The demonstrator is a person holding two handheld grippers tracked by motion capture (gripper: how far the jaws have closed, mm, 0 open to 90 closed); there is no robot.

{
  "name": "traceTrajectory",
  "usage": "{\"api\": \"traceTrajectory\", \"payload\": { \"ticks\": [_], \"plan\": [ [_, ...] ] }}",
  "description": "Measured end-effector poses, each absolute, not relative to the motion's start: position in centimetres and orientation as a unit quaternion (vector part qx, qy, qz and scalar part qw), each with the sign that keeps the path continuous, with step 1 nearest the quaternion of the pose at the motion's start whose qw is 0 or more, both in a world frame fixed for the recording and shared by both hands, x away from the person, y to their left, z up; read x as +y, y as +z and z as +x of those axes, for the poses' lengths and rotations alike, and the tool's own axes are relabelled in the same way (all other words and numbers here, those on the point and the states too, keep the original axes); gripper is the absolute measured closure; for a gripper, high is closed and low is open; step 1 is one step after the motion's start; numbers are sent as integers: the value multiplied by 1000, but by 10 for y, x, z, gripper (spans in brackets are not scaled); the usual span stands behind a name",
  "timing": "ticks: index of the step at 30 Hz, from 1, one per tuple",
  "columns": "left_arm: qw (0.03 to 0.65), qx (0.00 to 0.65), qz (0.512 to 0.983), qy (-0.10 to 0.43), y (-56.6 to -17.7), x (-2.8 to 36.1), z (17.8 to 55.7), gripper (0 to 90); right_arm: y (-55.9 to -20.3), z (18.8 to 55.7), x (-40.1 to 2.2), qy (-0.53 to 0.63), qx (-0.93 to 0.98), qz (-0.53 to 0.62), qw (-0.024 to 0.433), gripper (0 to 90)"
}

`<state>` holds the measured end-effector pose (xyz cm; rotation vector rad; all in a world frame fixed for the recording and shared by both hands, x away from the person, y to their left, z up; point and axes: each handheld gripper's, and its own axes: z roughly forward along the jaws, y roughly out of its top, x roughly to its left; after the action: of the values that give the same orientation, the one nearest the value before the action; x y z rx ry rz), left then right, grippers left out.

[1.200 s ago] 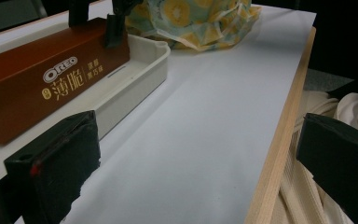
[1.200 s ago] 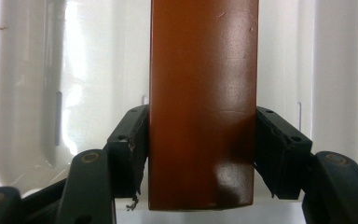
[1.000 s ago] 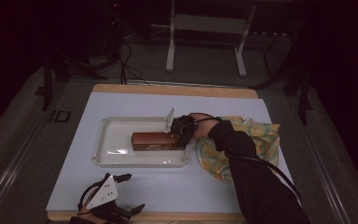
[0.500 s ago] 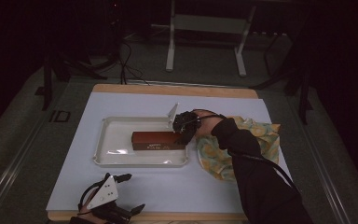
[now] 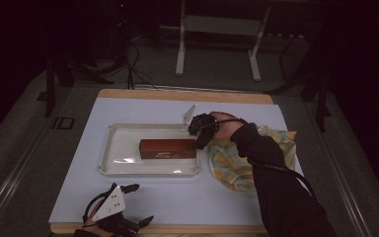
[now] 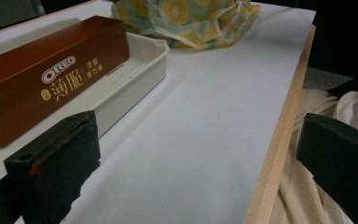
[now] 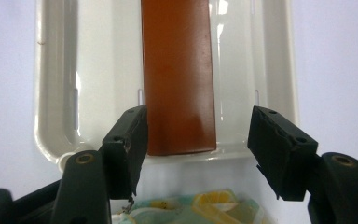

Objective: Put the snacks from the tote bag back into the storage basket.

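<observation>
A long brown Oreo box (image 5: 168, 148) lies flat in the white tray (image 5: 113, 168). My right gripper (image 5: 200, 140) hovers just over the box's right end, its jaws wider apart than the box and touching nothing. They have just been closing a little, with nothing gripped. In the right gripper view the box (image 7: 177, 70) runs away from the right gripper (image 7: 198, 130), and the tray rim (image 7: 51, 116) lies below. My left gripper (image 5: 139, 203) rests open at the table's front left. The left gripper view shows the left gripper (image 6: 196, 172) with the box (image 6: 42, 79) beyond it.
A yellow-green fruit-print cloth (image 5: 232, 163) lies crumpled right of the tray, under the right forearm. The same cloth (image 6: 191, 18) shows past the tray corner (image 6: 140, 70). A white mat covers the table, whose wooden front edge (image 6: 279, 140) runs by the left gripper.
The right gripper has lifted slightly off the box's right end, and the box stays in the tray. The left gripper has not moved.
</observation>
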<state>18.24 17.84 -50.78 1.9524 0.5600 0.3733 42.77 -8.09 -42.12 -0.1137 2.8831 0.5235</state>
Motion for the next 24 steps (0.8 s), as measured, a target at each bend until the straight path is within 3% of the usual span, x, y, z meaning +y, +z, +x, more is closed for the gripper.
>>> {"api": "traceTrajectory", "payload": {
  "ticks": [24],
  "plan": [
    [511,234,813,154,-508,179,183,0,-393,435,-137,216,956,101,170,304]
  ]
}}
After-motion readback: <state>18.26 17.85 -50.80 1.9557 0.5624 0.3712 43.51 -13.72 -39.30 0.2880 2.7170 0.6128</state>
